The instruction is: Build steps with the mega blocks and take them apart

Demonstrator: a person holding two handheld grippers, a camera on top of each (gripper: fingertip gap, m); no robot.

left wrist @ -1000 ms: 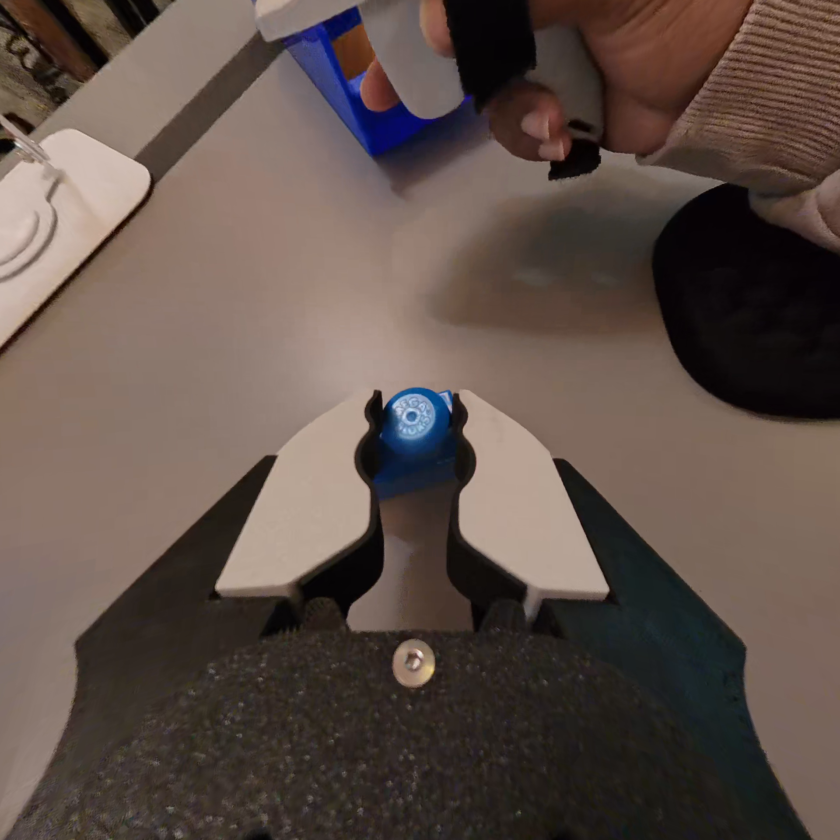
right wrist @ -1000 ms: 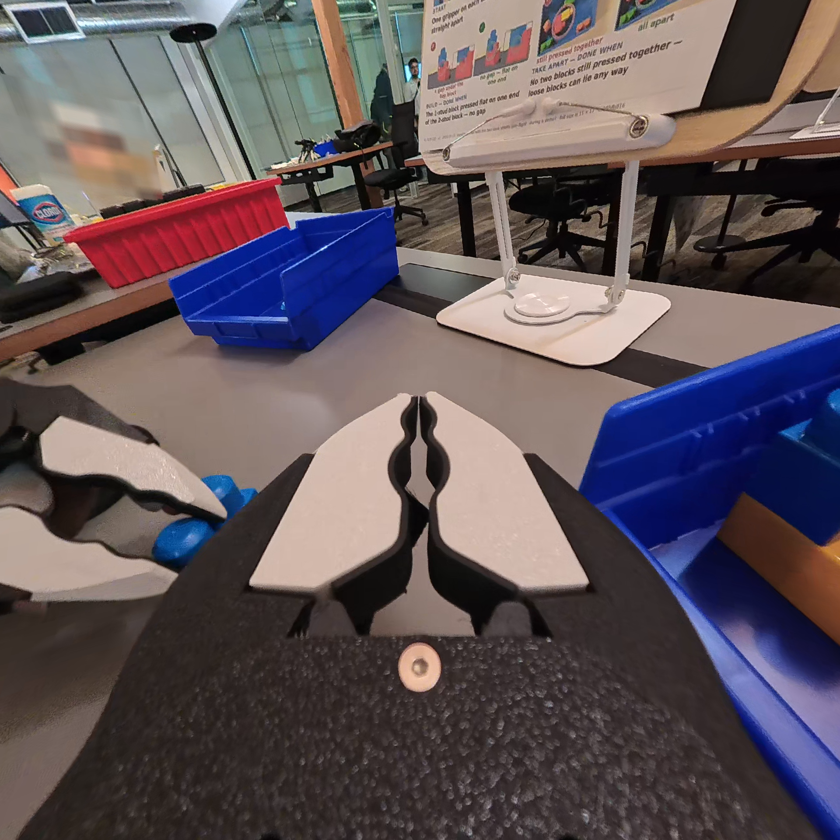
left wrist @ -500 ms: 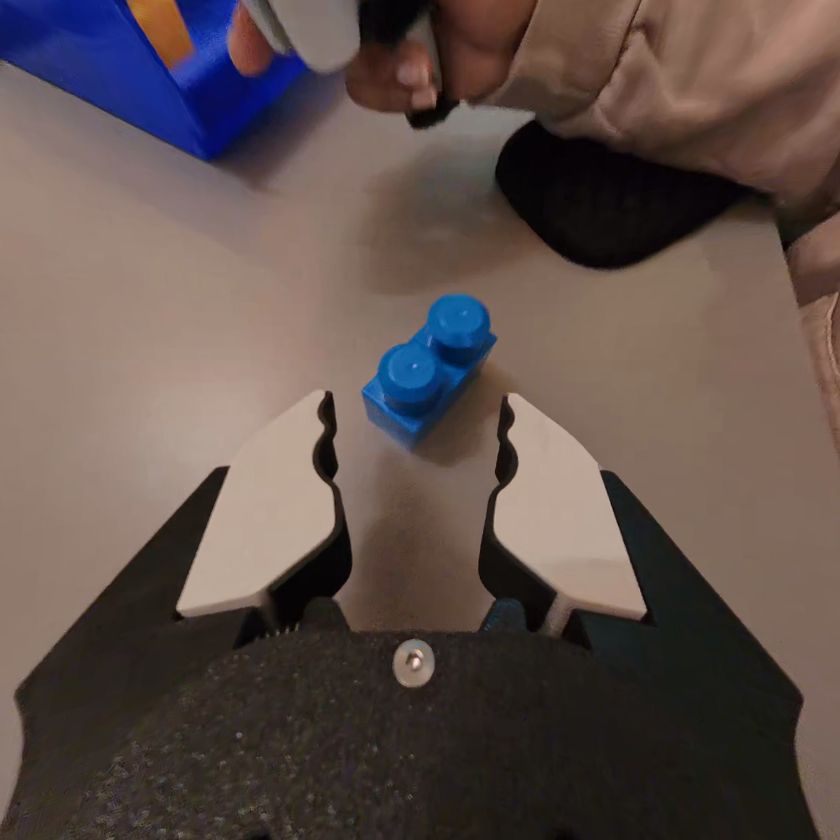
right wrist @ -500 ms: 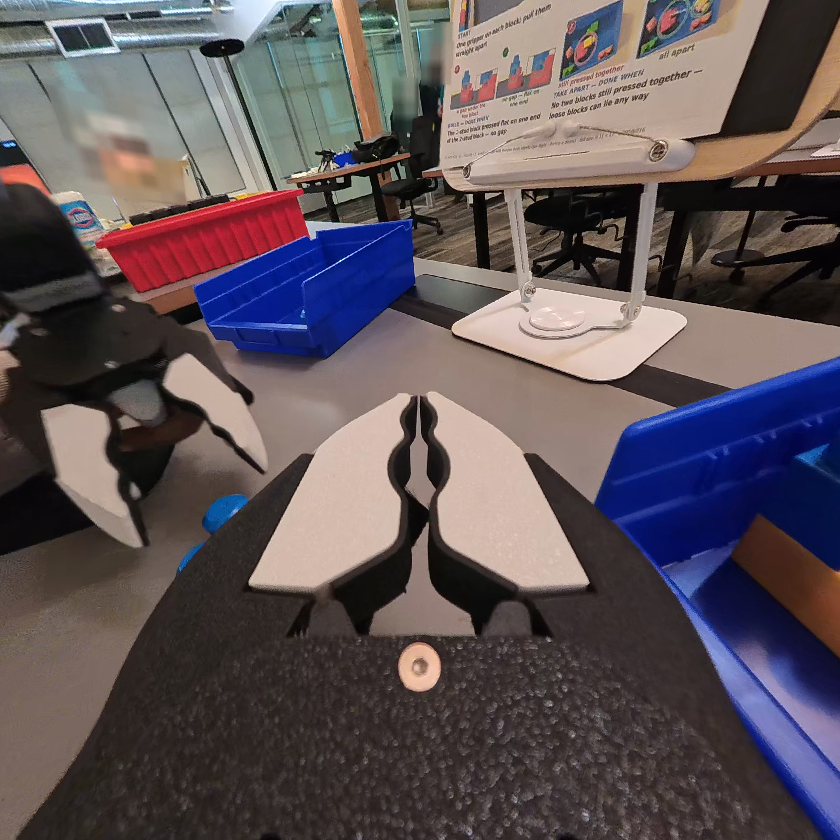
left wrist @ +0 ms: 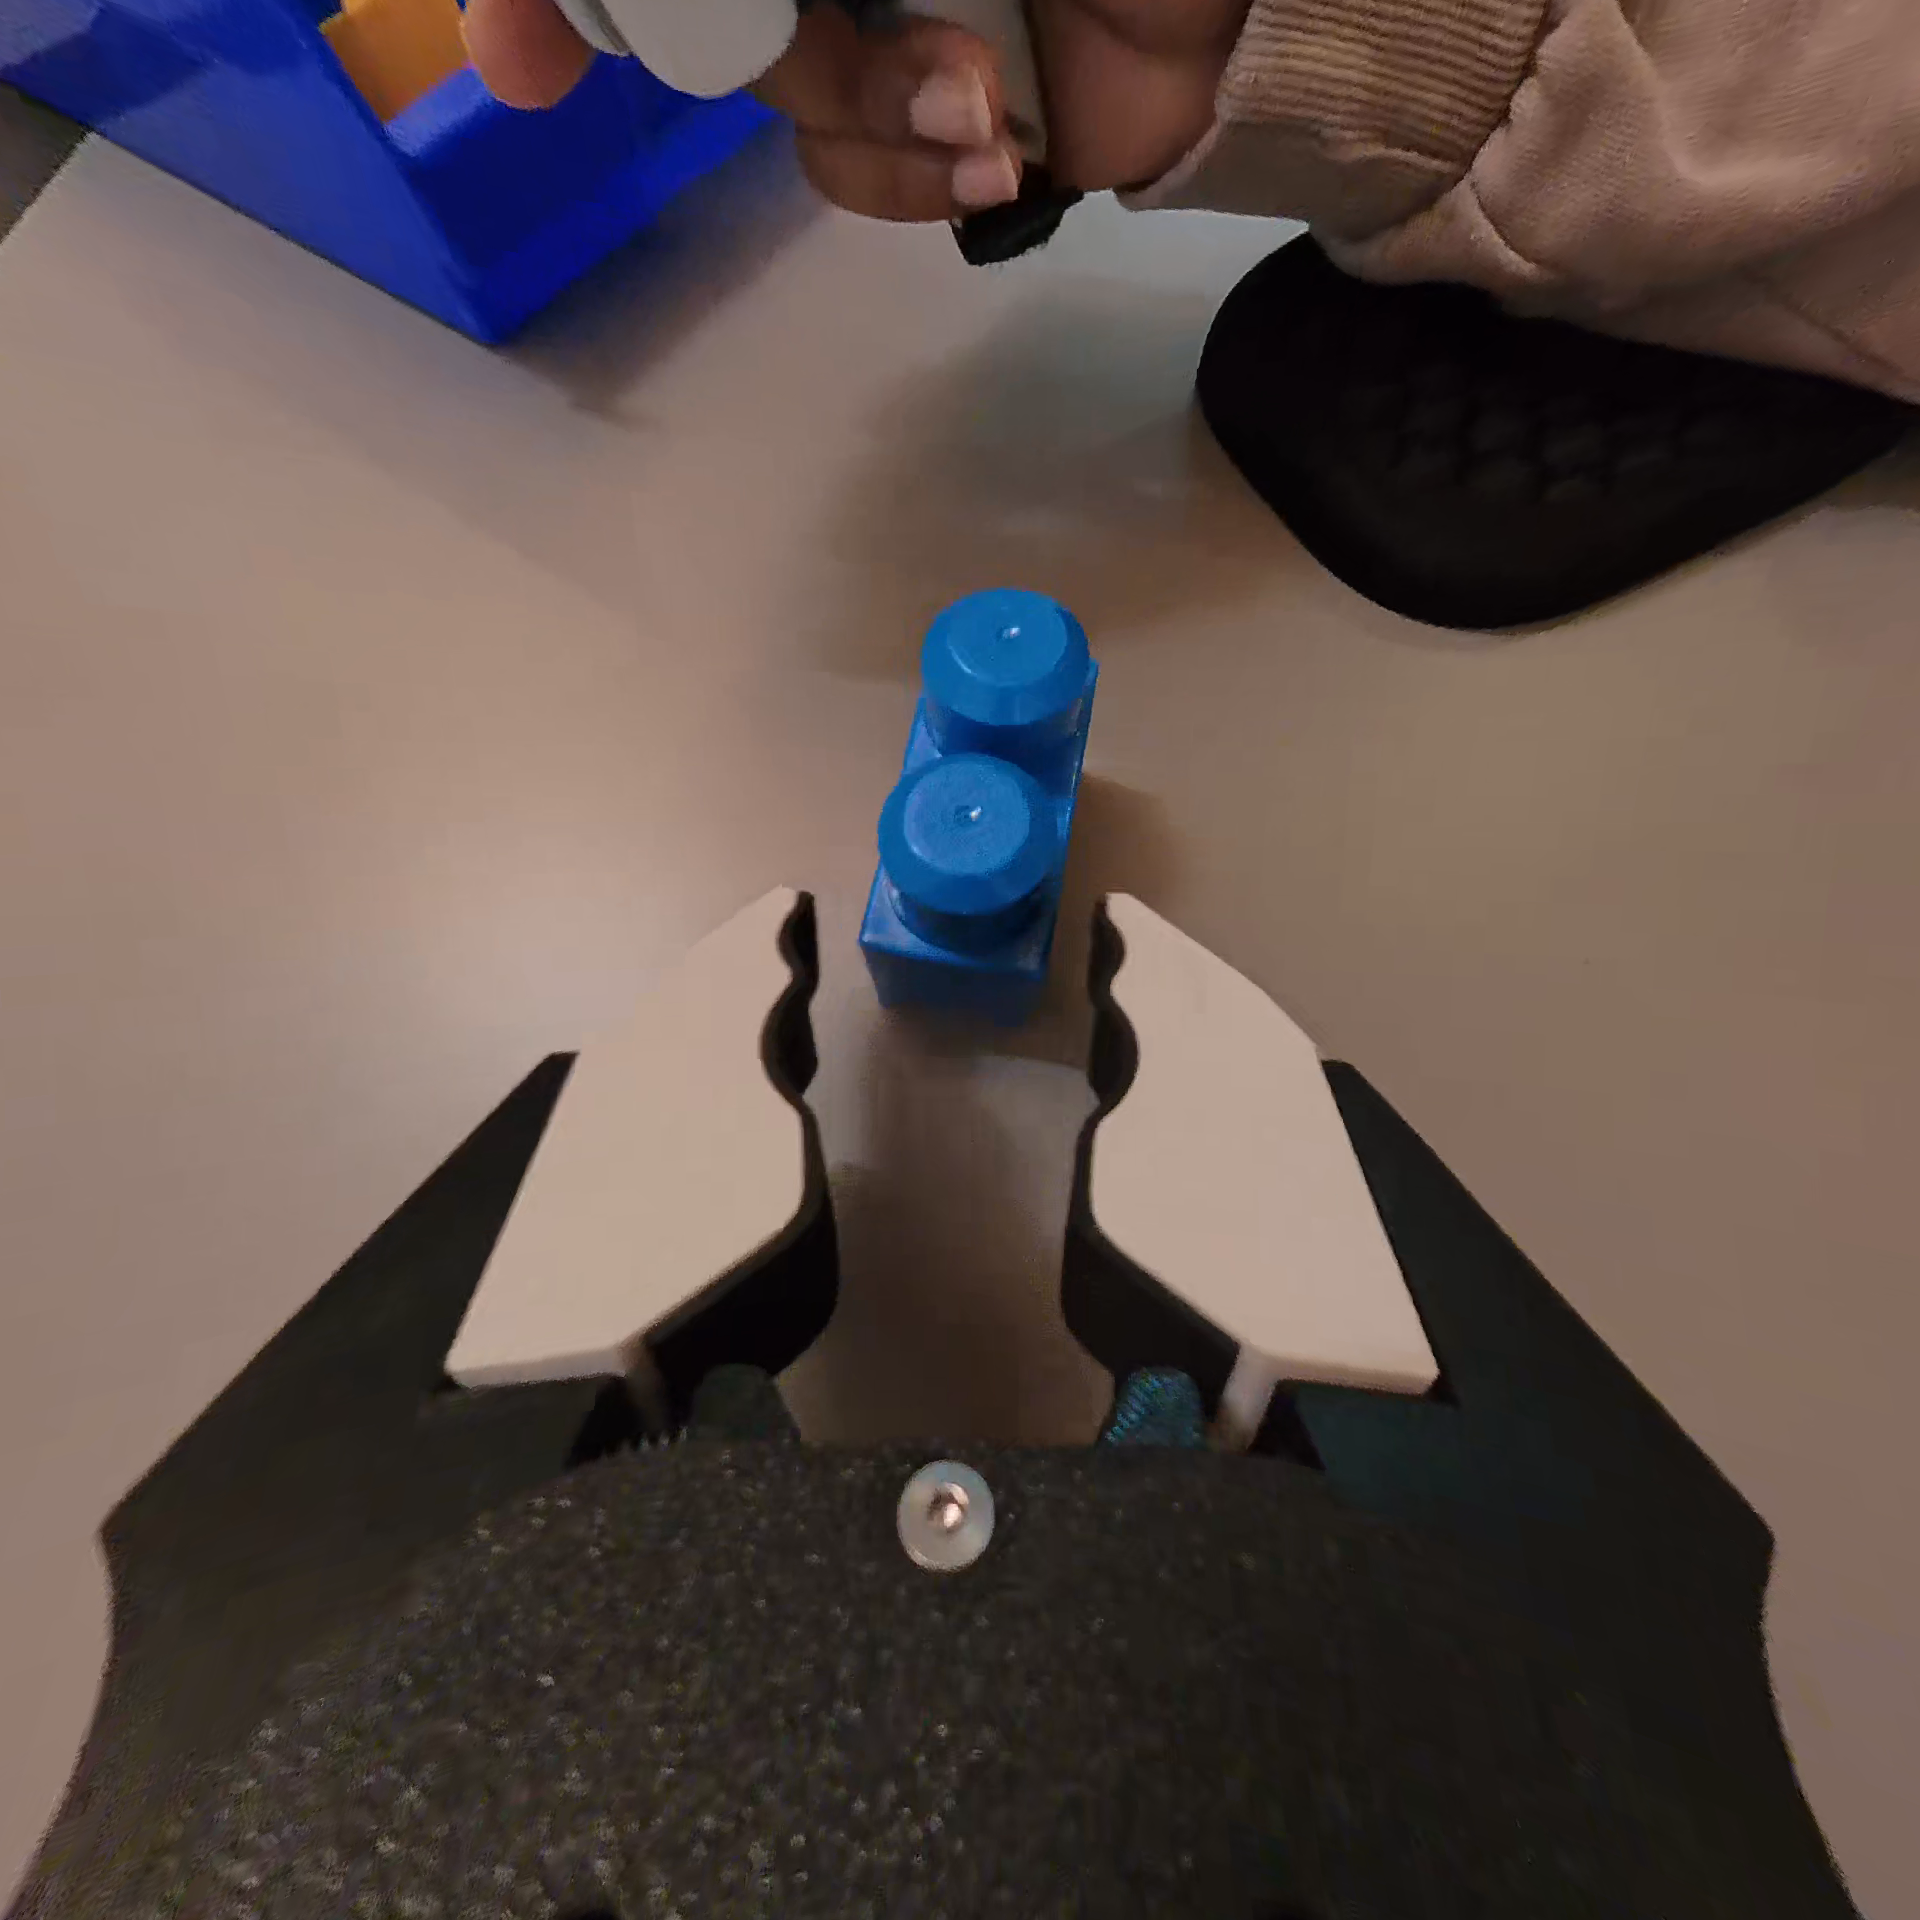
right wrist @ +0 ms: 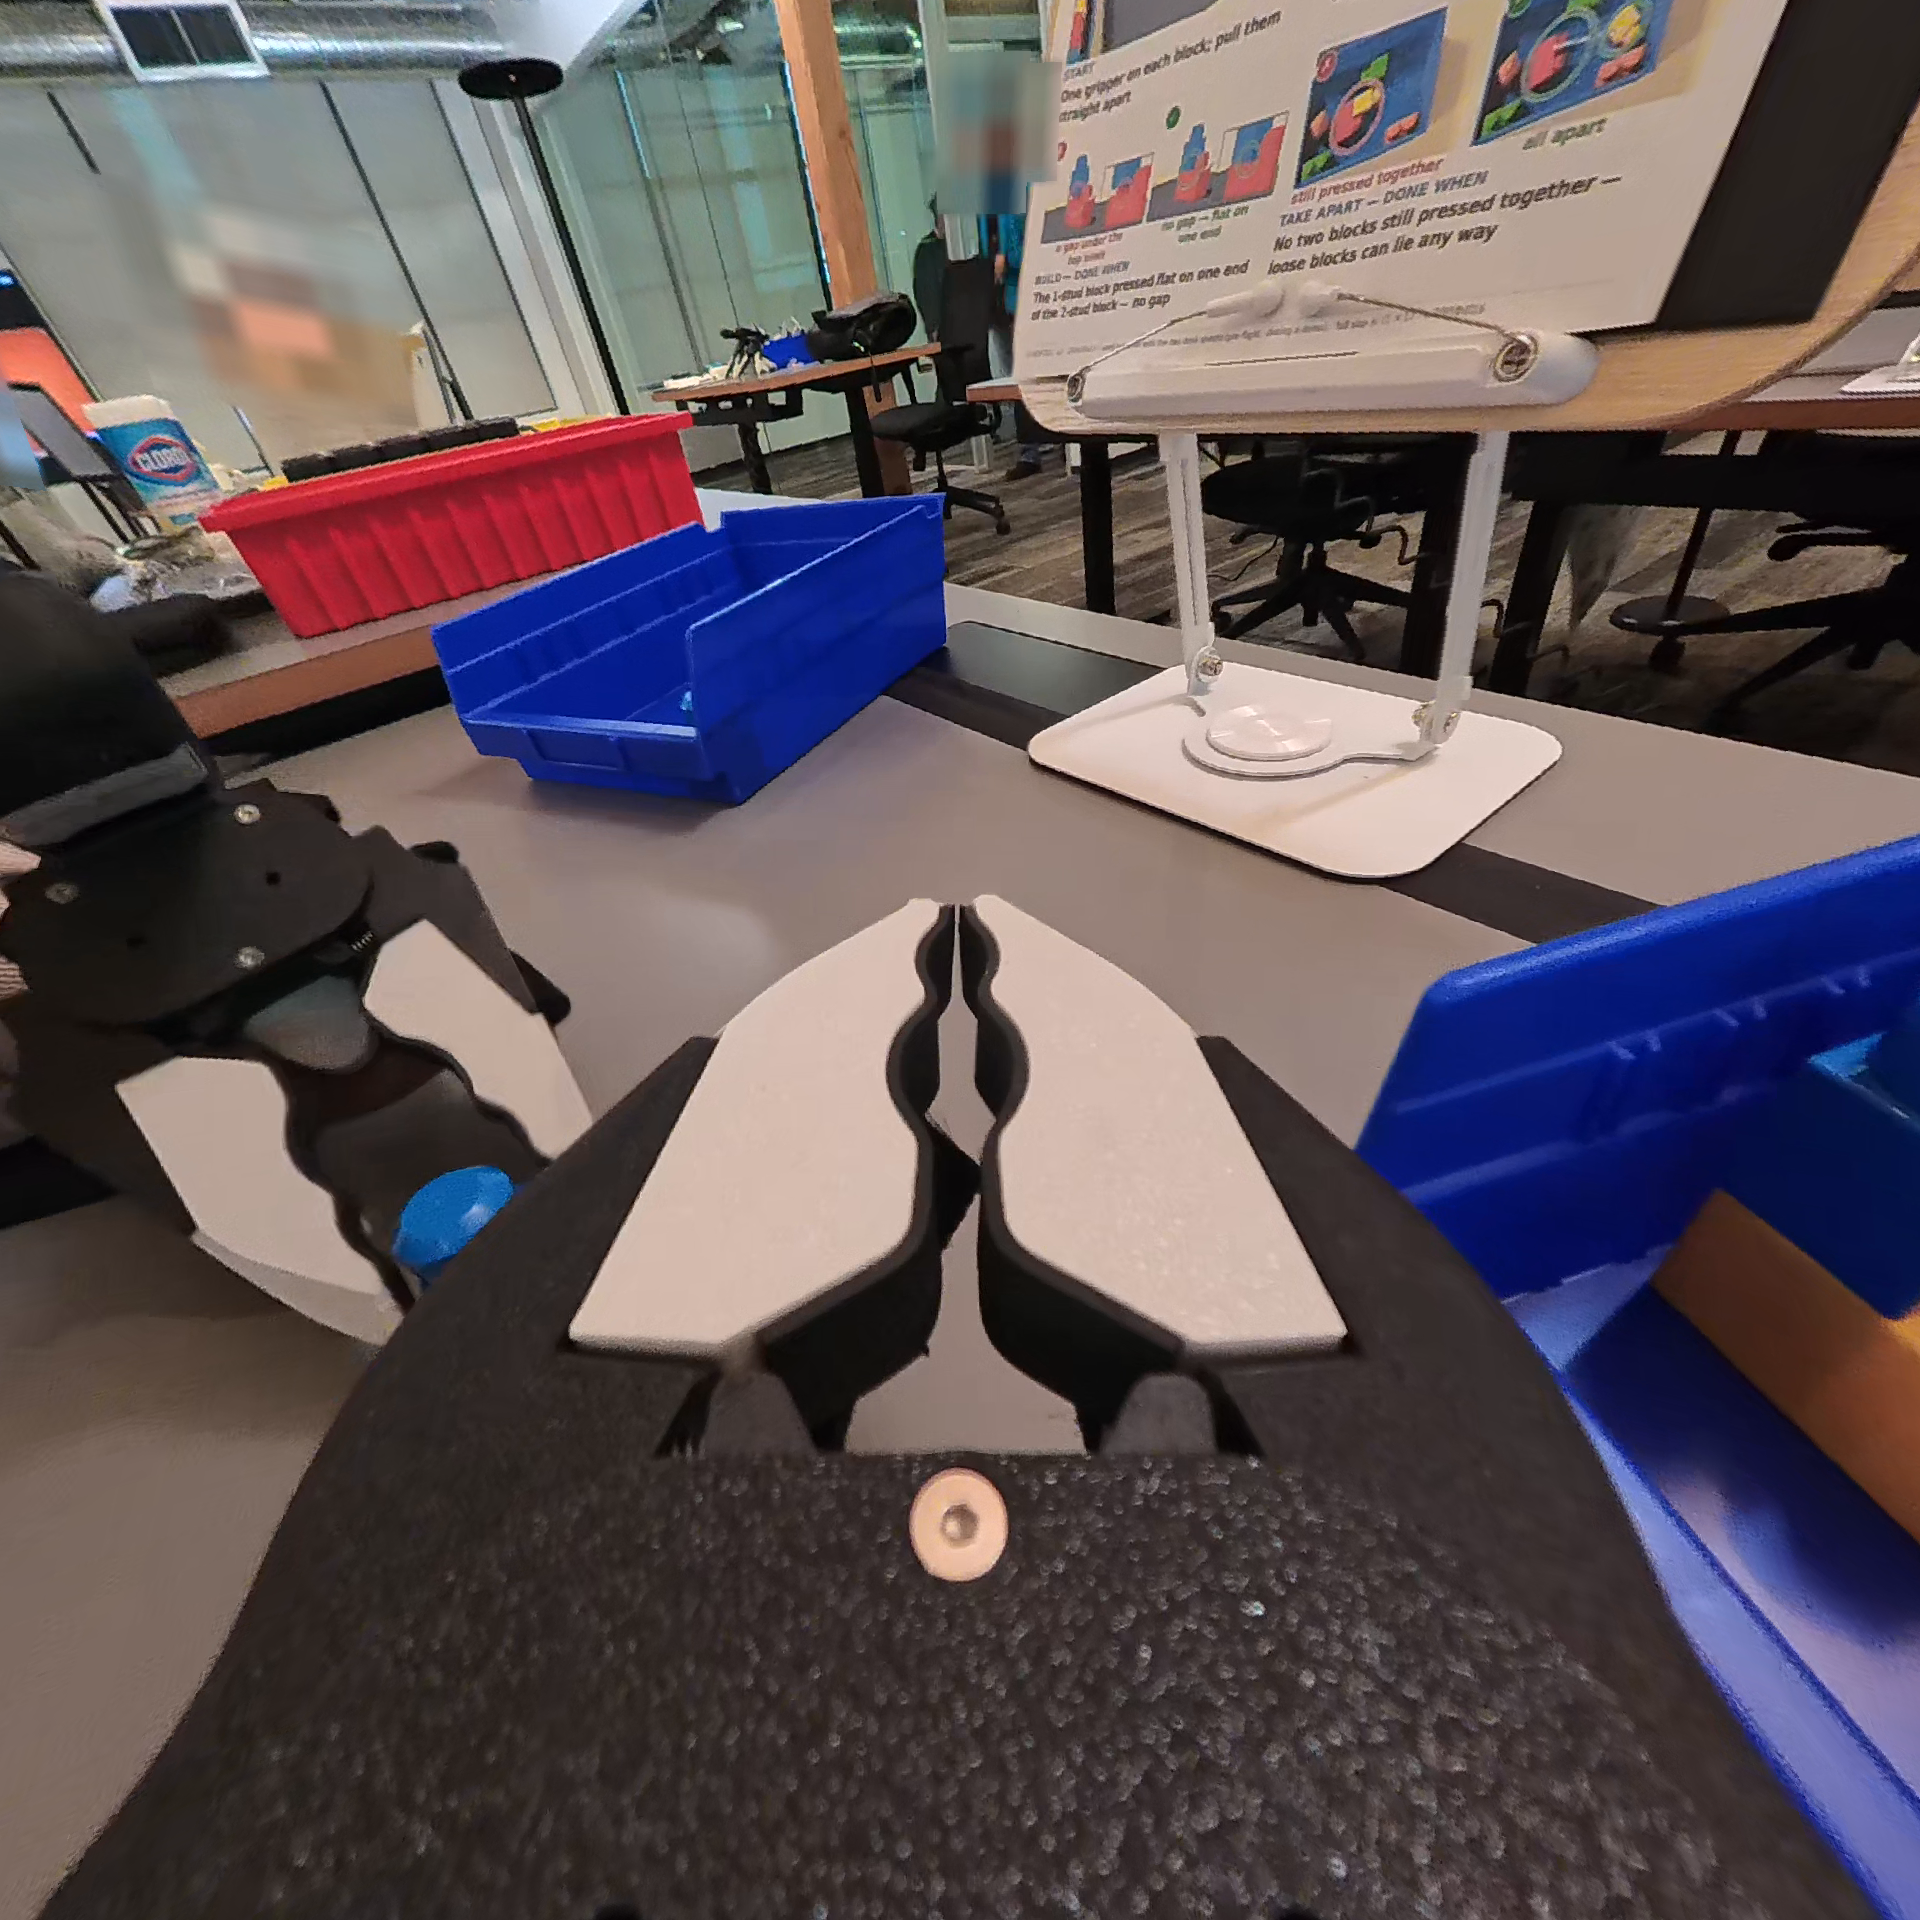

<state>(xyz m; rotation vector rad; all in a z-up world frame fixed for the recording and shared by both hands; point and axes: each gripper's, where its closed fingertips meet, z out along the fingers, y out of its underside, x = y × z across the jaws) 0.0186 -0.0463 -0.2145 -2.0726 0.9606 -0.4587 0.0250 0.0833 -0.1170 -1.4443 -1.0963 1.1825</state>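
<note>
A blue two-stud block stands studs-up on the grey table. My left gripper is open, and the block's near end sits between its fingertips without touching them. In the right wrist view the left gripper shows at the left, above one blue stud. My right gripper is shut and empty, held above the table beside a blue bin that holds an orange block and a blue one. That bin also shows at the top left of the left wrist view.
A black pad lies at the table's right, under a sleeve and the hand holding the right gripper. A second blue bin, a red bin and a white stand bearing an instruction sheet are farther back. There is about 15 centimeters between the tips of the two grippers.
My left gripper let go of the blue block, opened wide and drew back. It has since turned, come back closer and narrowed somewhat around the block's near end. The right gripper stayed shut.
</note>
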